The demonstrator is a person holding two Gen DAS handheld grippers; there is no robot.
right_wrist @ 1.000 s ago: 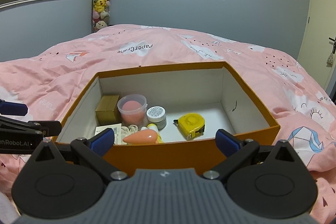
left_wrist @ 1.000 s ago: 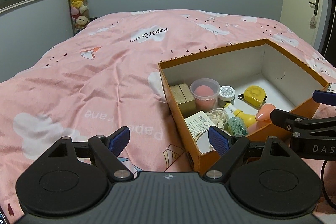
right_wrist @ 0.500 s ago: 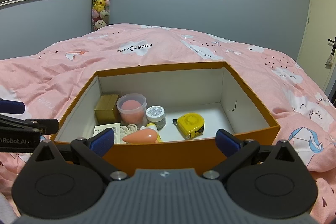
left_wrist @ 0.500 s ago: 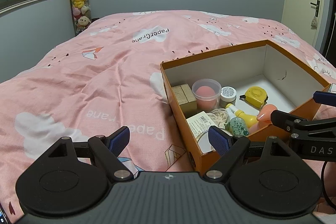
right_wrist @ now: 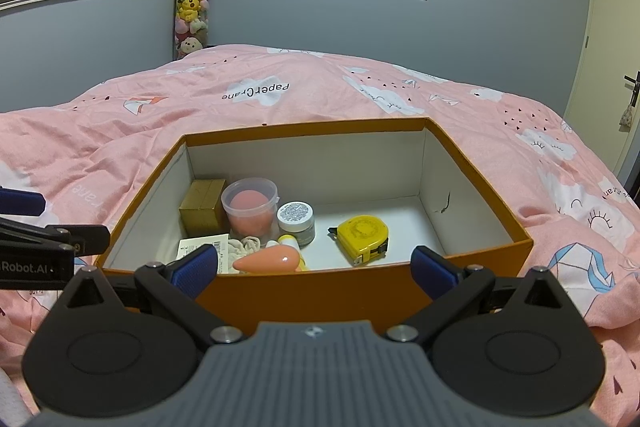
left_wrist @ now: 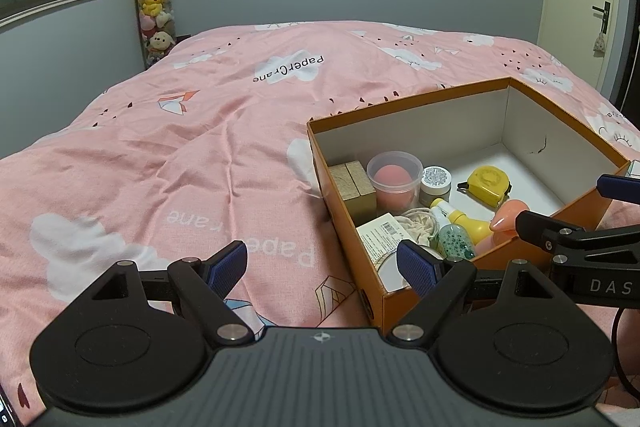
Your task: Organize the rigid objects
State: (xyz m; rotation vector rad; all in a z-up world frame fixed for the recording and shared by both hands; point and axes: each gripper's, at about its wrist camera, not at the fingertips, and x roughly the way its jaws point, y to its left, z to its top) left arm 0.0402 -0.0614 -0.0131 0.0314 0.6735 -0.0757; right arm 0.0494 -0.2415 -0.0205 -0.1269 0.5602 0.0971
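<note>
Left gripper [left_wrist: 322,265] wide and empty over the bedspread [left_wrist: 200,147], box [right_wrist: 360,285] already holds tape measure [right_wrist: 363,235] and the rest, right gripper [right_wrist: 314,269] wide, empty: looks finished, next just withdraw.

Pink-quilted bed [left_wrist: 200,155] with orange box [right_wrist: 320,291] directly on top

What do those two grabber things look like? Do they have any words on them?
Both are matte black plastic with ribbed grey tops and round discs at the sides. The left gripper and right gripper each have two fingers with dark blue textured pads and silver screws. White letters show: "DAS" on the right one, "Robot.AI" on the left. A black cable trails nearby.
</note>
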